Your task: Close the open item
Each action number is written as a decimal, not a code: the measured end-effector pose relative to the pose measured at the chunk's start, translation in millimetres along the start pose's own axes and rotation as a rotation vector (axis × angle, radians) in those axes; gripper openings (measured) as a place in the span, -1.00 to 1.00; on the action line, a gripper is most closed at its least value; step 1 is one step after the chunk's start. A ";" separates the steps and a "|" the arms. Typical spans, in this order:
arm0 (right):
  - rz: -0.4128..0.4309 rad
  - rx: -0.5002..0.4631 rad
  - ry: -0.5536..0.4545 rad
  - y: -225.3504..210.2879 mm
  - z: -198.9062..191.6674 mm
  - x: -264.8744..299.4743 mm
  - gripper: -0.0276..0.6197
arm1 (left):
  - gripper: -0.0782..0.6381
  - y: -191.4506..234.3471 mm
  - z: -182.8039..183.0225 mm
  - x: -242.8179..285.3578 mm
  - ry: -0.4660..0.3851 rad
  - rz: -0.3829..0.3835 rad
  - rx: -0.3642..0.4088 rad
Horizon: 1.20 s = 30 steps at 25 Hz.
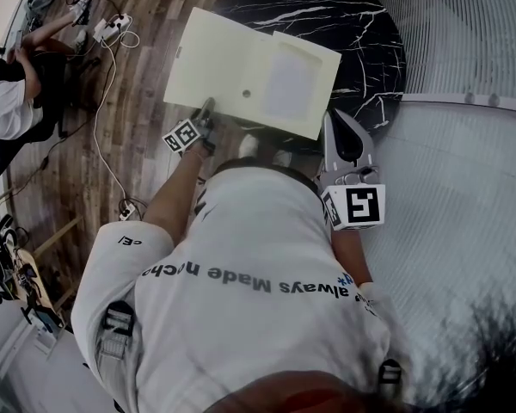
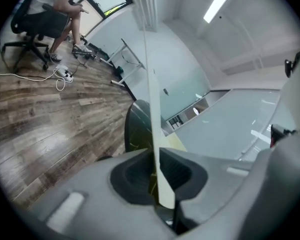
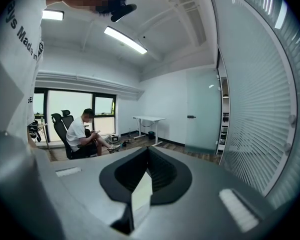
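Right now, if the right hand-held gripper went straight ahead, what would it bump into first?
Probably nothing nearby: the right hand-held gripper points across open room, seemingly above the table; the far white desk lies roughly in line, though depth is unclear.

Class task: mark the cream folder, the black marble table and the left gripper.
folder [image 1: 232, 63]: head view, middle of its left flap.
table [image 1: 344, 15]: head view, bare marble top.
left gripper [image 1: 206, 110]: head view, between its jaws at the folder's edge.
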State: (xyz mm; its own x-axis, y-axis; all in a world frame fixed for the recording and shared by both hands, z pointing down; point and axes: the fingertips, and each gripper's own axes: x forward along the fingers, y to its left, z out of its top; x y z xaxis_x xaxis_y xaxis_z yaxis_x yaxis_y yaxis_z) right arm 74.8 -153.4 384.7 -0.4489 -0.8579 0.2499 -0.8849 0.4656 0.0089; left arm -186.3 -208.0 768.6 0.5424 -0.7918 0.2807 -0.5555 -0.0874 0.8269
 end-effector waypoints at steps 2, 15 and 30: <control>-0.001 0.003 -0.002 -0.8 -1.1 -1.3 -0.91 | -0.75 -5.3 1.1 -0.6 0.000 -0.007 0.014; -0.005 0.021 -0.002 -4.8 -3.9 -4.5 -0.91 | -0.77 -26.8 4.3 -3.6 -0.002 0.013 0.088; -0.017 0.027 -0.010 -14.2 -10.4 -20.7 -0.91 | -0.75 -92.4 -12.9 0.1 0.098 0.128 0.448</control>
State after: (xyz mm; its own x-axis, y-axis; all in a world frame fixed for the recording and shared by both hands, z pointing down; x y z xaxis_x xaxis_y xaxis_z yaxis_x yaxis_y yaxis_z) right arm 97.9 -140.0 389.5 -0.4350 -0.8677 0.2405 -0.8953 0.4452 -0.0132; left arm -126.8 -192.2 698.5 0.4972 -0.7541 0.4291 -0.8270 -0.2624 0.4972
